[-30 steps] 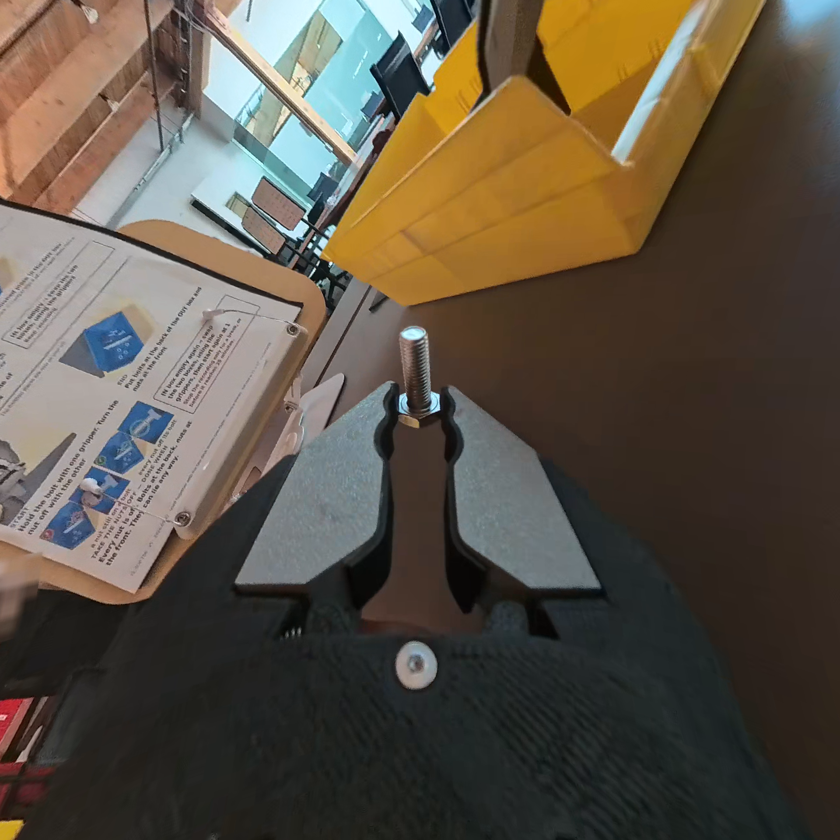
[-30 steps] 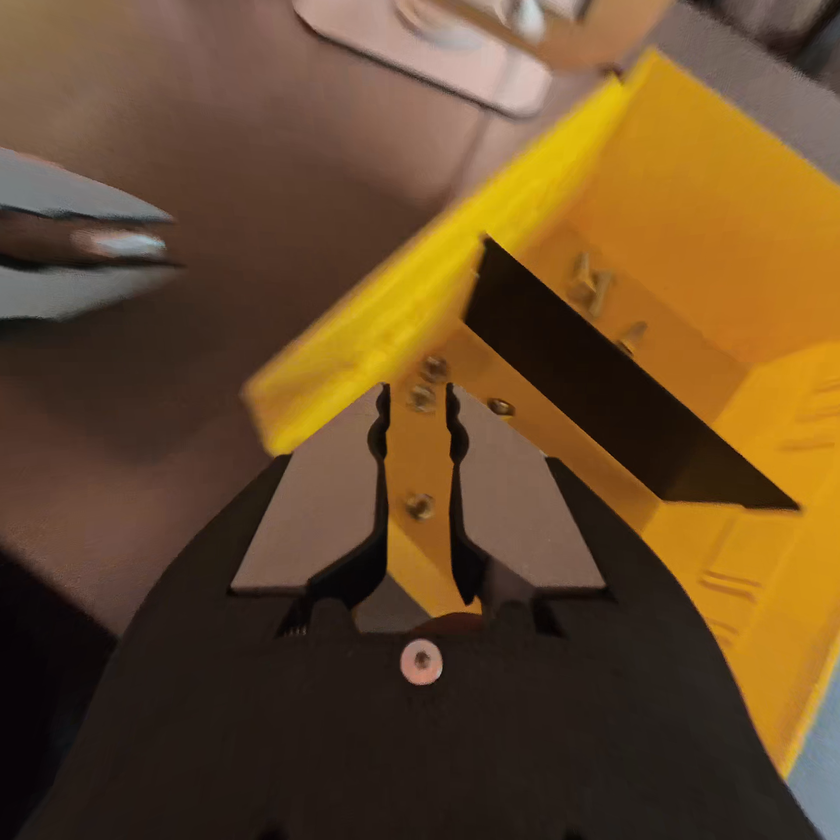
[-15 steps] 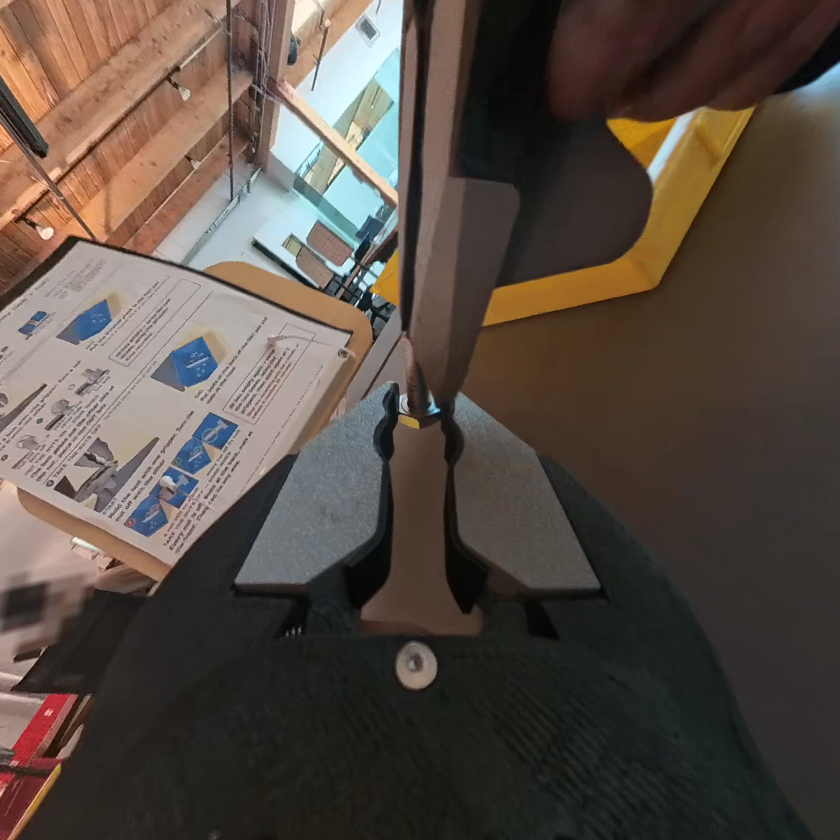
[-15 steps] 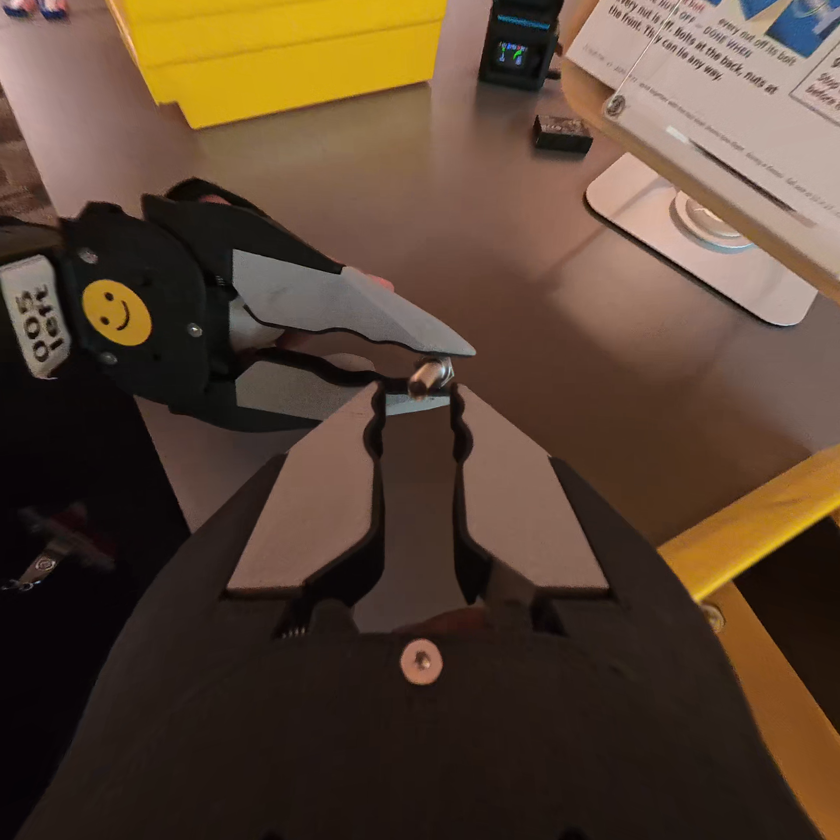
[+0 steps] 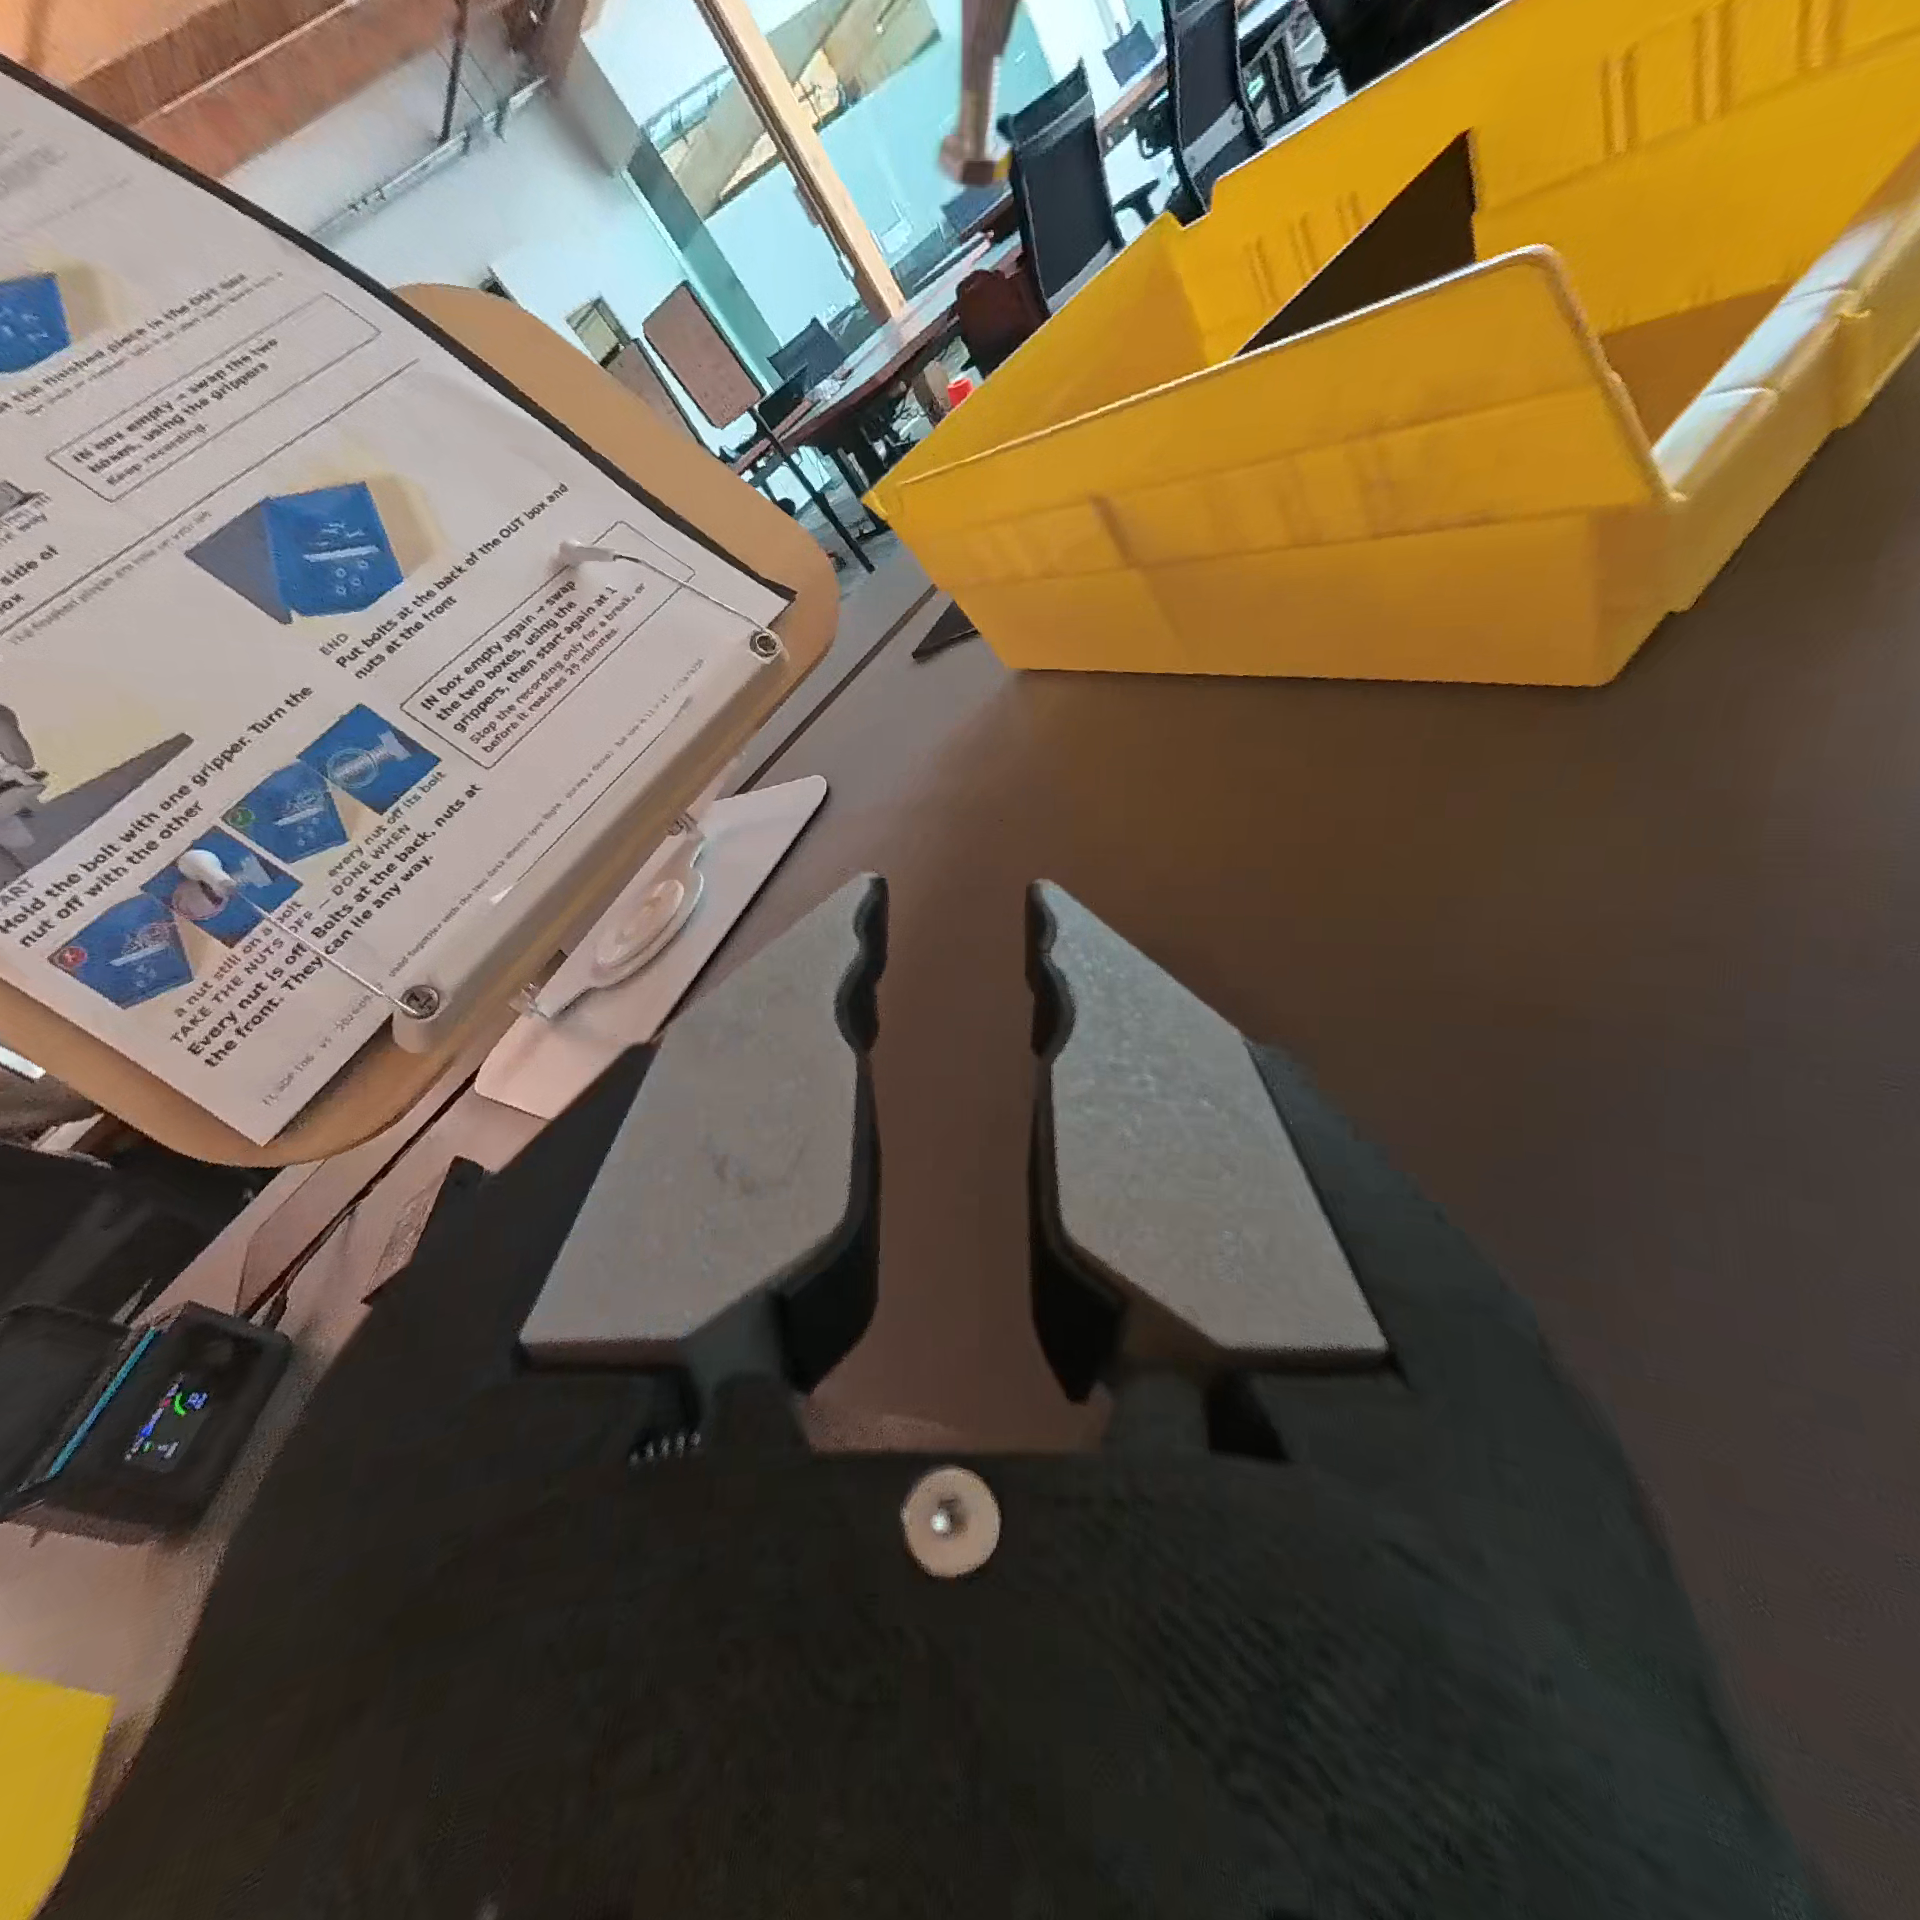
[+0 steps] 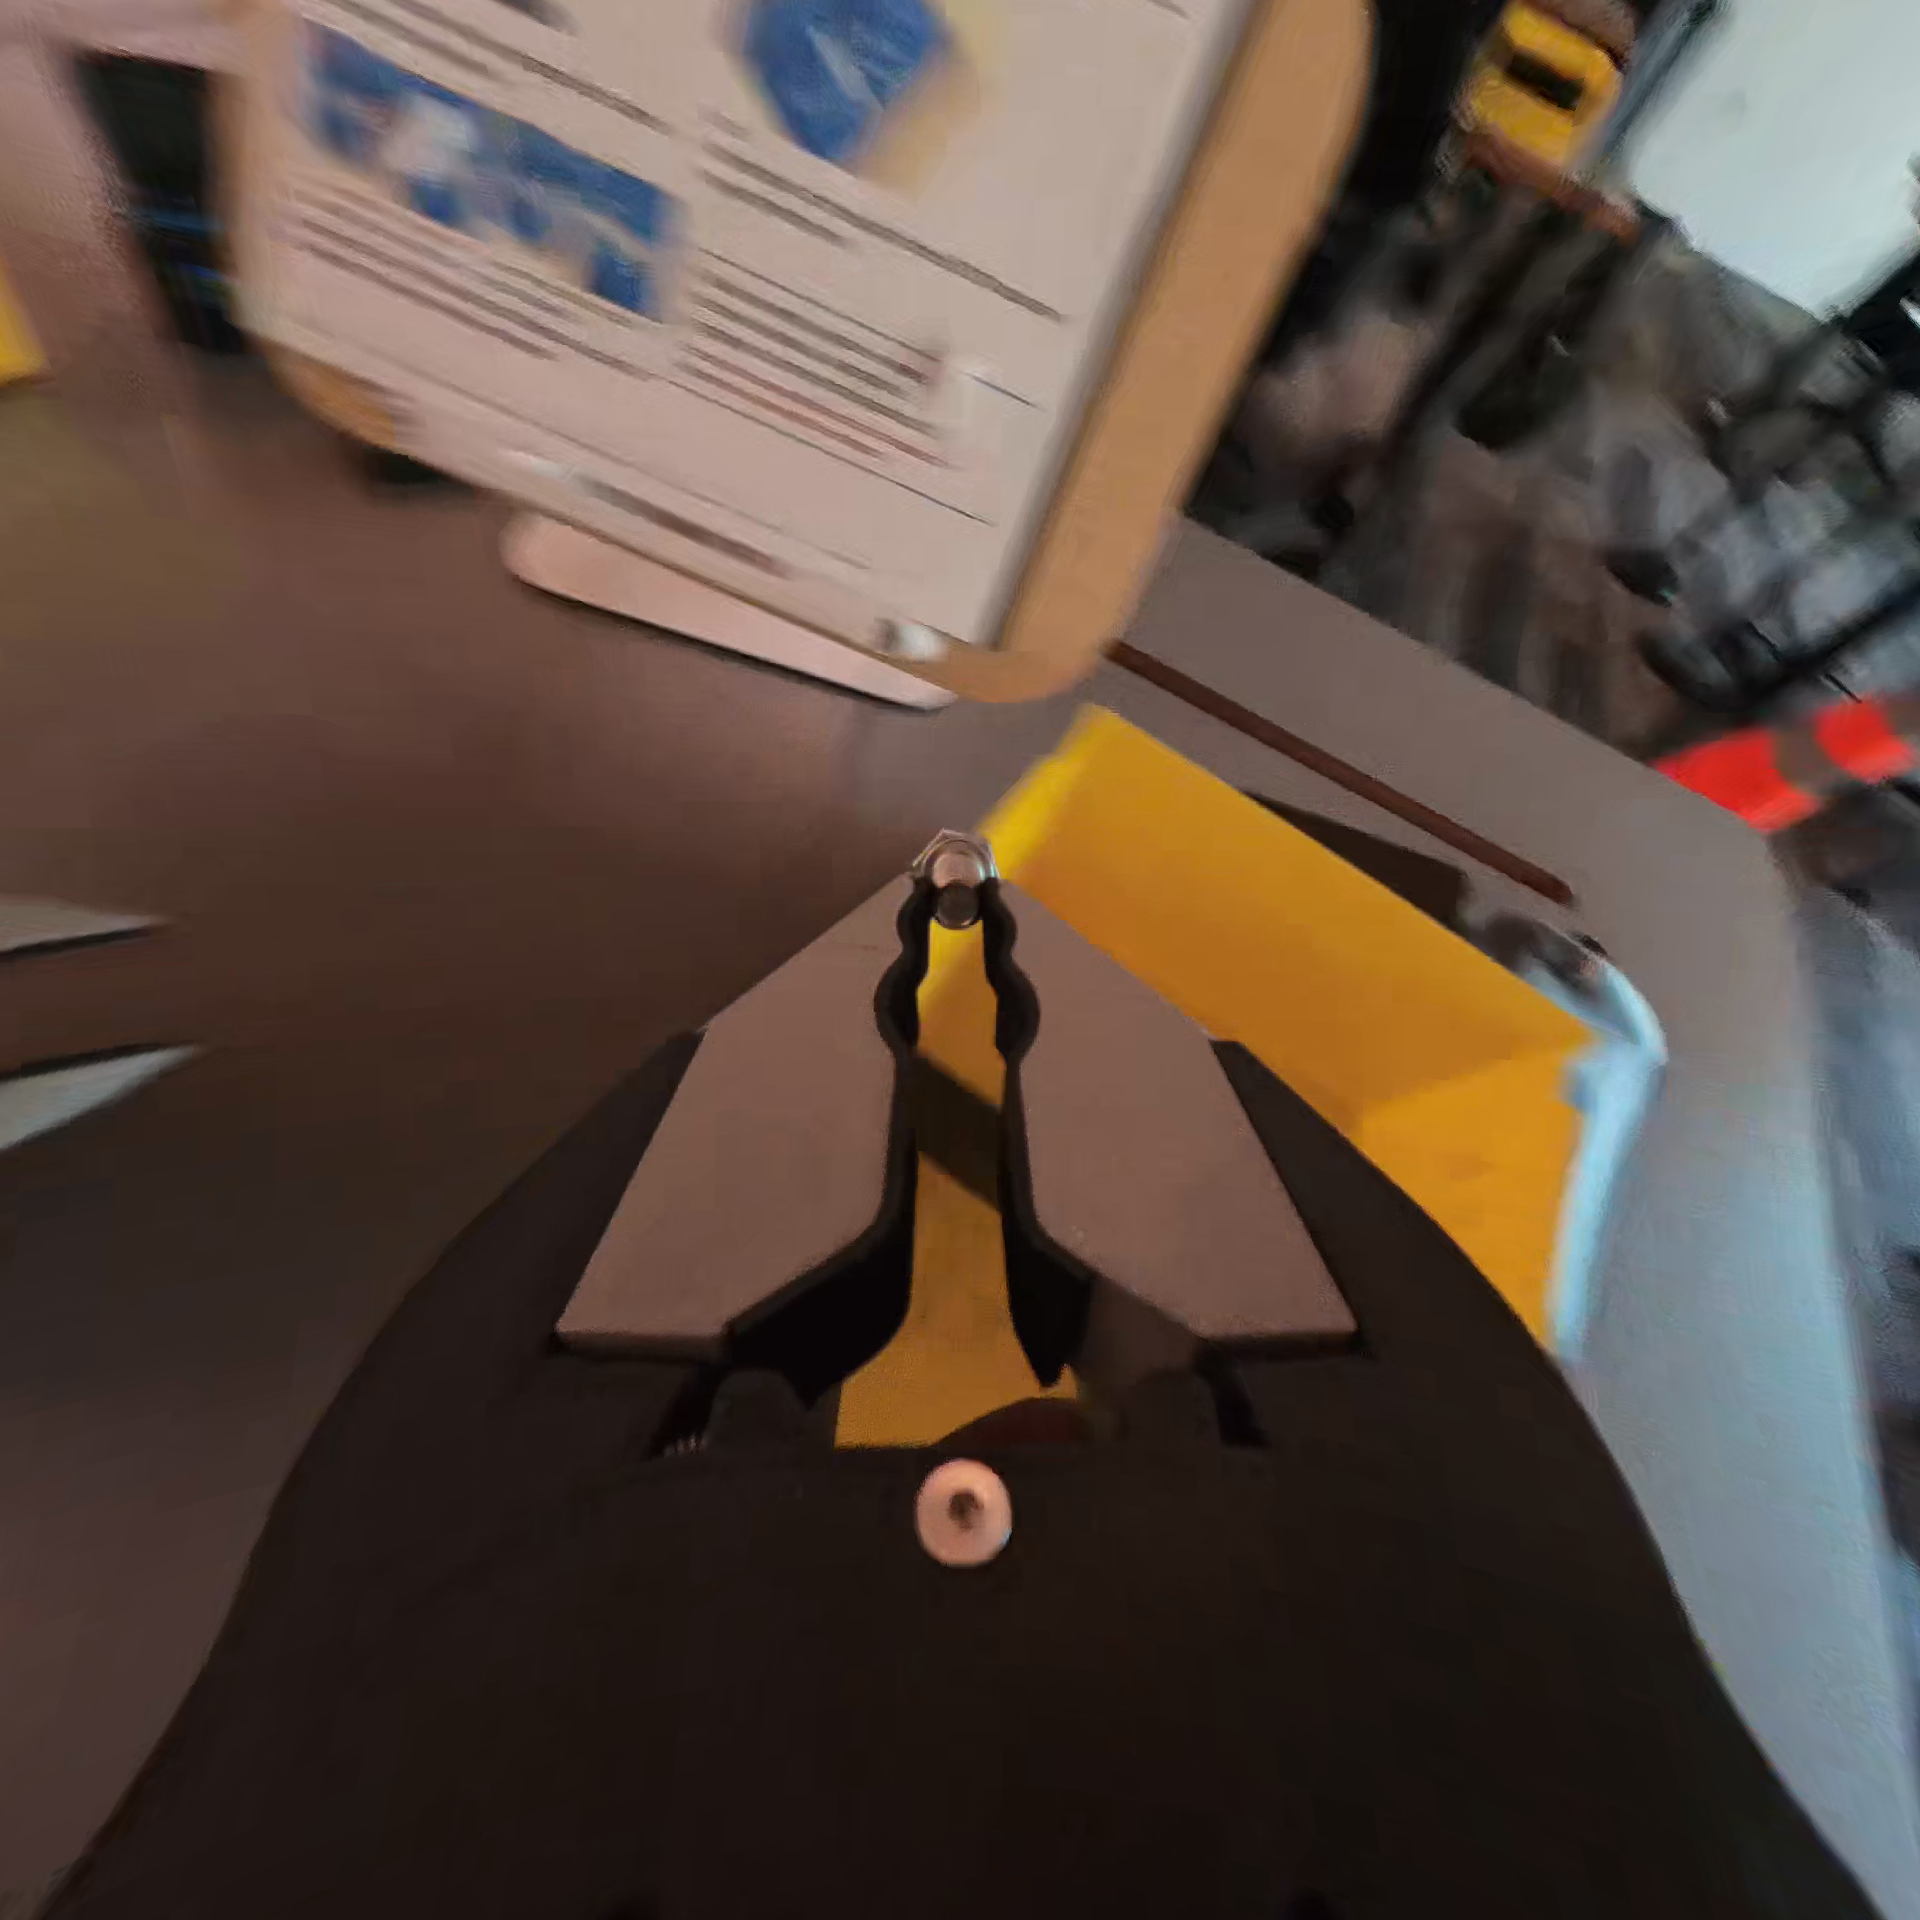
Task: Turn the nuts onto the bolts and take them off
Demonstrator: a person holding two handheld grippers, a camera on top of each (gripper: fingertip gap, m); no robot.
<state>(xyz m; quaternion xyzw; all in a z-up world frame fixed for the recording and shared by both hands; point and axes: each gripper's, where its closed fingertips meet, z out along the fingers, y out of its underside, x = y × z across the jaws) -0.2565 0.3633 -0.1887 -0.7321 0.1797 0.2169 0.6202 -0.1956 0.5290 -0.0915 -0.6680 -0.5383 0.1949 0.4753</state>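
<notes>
- Our left gripper (image 5: 956,914) holds nothing: its two grey fingers (image 5: 748,1122) stand apart, with bare dark table (image 5: 1455,935) showing through the gap between them.
- Our right gripper (image 6: 956,899) is clamped on a bolt (image 6: 954,883). The tips pinch the silvery piece at the very front, and it points nearly straight at the camera, so we see mostly its round end.
- Whether a nut sits on that bolt we cannot tell; the right wrist view is smeared by motion.
- Behind and below the right tips lies a yellow bin (image 6: 1299,935), open side up, near the table's far edge. The bolt hangs just at the bin's near corner in the picture, but we cannot judge whether it is over the bin or short of it.
- In the left wrist view, another yellow bin (image 5: 1351,582) rests on the table well ahead and to the right, with a dark divider (image 5: 1382,260) standing inside it.
- An instruction sheet on a tan board (image 5: 343,665) stands tilted on a white stand (image 5: 665,914) to the left of the left fingers; the same board shows blurred in the right wrist view.
- A small black device with a lit screen (image 5: 156,1434) lies at the left edge, beside the left gripper's body.
- At the left edge of the right wrist view, two pale grey wedge shapes show, blurred.
</notes>
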